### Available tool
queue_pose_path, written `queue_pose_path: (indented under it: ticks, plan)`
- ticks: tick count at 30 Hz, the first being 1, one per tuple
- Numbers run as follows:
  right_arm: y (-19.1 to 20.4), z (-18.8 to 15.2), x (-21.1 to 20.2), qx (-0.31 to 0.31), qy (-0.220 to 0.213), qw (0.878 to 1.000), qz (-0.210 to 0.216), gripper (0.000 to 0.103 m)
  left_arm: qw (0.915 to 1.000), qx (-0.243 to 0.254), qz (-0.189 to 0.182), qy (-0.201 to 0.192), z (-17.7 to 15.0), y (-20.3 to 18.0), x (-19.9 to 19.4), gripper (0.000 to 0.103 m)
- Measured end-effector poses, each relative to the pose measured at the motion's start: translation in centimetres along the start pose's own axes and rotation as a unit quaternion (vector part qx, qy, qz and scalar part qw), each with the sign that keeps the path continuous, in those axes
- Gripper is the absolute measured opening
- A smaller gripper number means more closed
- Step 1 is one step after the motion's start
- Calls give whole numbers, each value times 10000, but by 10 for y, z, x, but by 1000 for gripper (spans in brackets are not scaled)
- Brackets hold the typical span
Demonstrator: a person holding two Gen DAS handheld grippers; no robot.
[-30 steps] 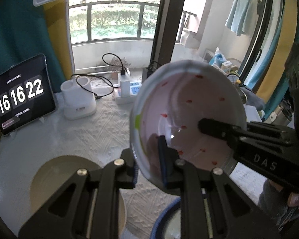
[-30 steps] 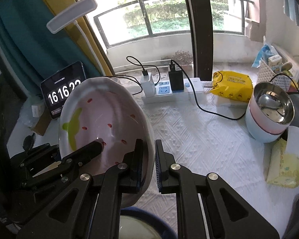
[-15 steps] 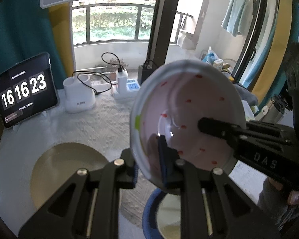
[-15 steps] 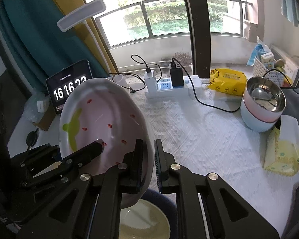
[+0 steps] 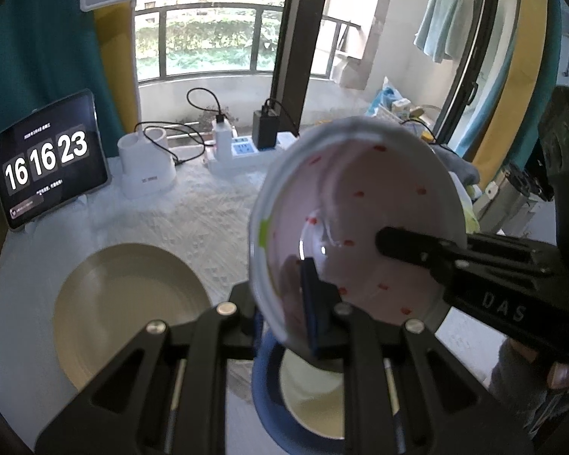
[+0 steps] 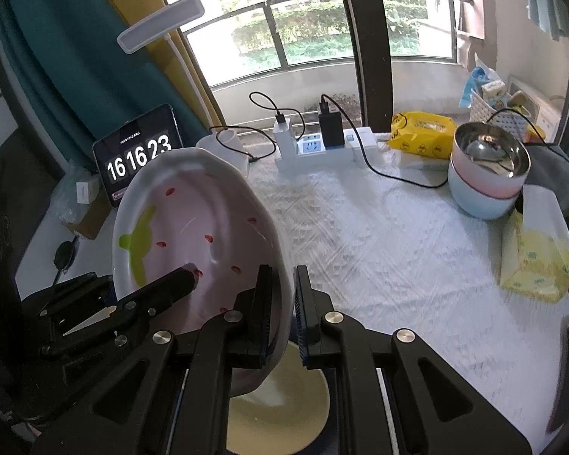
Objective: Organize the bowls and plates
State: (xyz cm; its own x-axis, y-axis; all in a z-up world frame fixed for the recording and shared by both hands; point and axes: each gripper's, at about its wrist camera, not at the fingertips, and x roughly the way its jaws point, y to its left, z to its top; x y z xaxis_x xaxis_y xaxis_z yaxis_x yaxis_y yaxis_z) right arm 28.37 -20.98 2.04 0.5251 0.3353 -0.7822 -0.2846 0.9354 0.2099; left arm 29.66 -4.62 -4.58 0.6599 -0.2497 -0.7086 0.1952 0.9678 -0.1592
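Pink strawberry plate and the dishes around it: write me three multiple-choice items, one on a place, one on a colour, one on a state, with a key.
1. Where is the beige plate in the left wrist view?
A. flat on the white tablecloth, left of the pink plate
B. inside the steel bowl
C. leaning against the tablet

2. What colour is the rim of the plate lying below the held one?
A. red
B. blue
C. green

3. How is the pink plate held?
A. lying flat, untouched
B. by one gripper only
C. tilted up off the table, both grippers clamped on its rim

Key: 1 A, it lies on the cloth there; 2 B, a blue edge rings its cream centre; 3 C, the left gripper and right gripper each pinch its edge.
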Motion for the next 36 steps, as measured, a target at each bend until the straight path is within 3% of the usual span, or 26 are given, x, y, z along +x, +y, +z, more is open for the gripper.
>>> queue_pose_path:
  ticks: [36]
  plan:
    - [-14, -81, 4, 458, 576, 9973, 64, 12, 9990, 74, -3, 435, -68, -20, 4, 18]
